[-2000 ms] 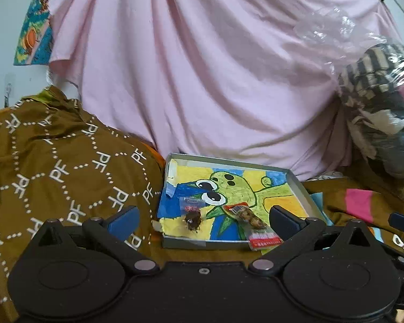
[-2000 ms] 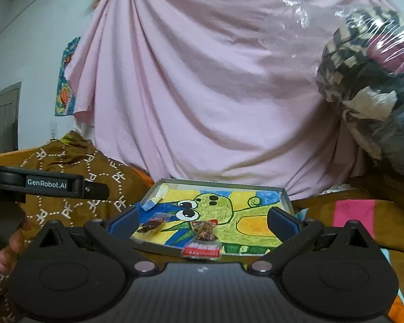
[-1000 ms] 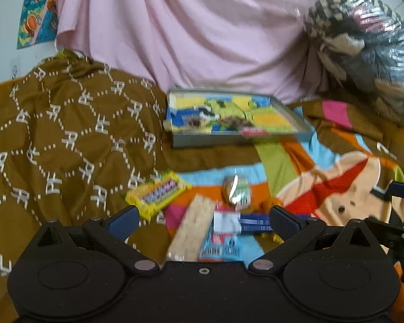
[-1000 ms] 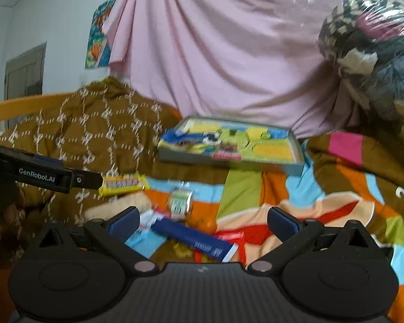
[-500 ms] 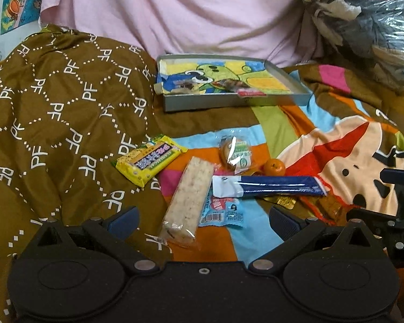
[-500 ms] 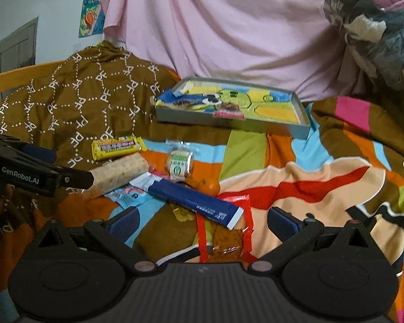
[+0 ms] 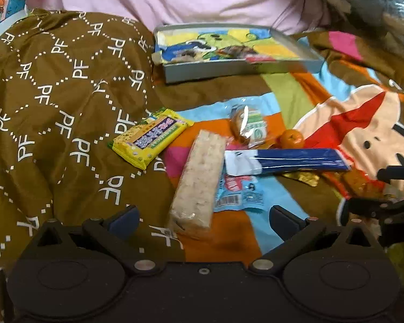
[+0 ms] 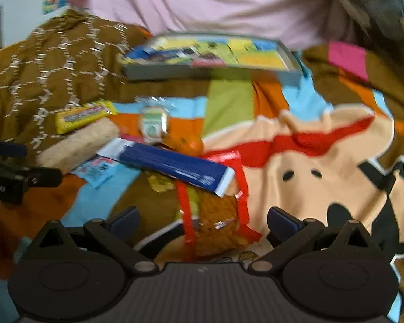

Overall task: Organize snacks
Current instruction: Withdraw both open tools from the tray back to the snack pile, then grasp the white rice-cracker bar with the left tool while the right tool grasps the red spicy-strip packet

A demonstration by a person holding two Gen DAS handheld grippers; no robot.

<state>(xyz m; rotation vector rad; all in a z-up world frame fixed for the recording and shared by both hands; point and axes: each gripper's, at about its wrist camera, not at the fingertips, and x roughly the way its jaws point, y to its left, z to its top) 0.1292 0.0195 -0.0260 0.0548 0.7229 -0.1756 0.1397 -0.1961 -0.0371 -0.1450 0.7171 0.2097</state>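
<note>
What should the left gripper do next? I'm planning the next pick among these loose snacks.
Probably ease the open left gripper forward and down around the pale rice-cracker bar in clear wrap: the bar's near end already lies between the spread fingers, and the shallow grey cartoon-lined tray beyond has space.

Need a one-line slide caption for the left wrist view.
Open left gripper over a pale cracker bar among loose snacks; gray tray behind.

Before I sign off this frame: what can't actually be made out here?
- Tray contents: two packets, type unreadable; left wrist view too small, right wrist view motion-blurred.
- Gold wrapper: mostly hidden under the blue packet.
- Red-edged snack bag: label blurred in the right wrist view, partly hidden behind the right gripper's body in the left wrist view.
</note>
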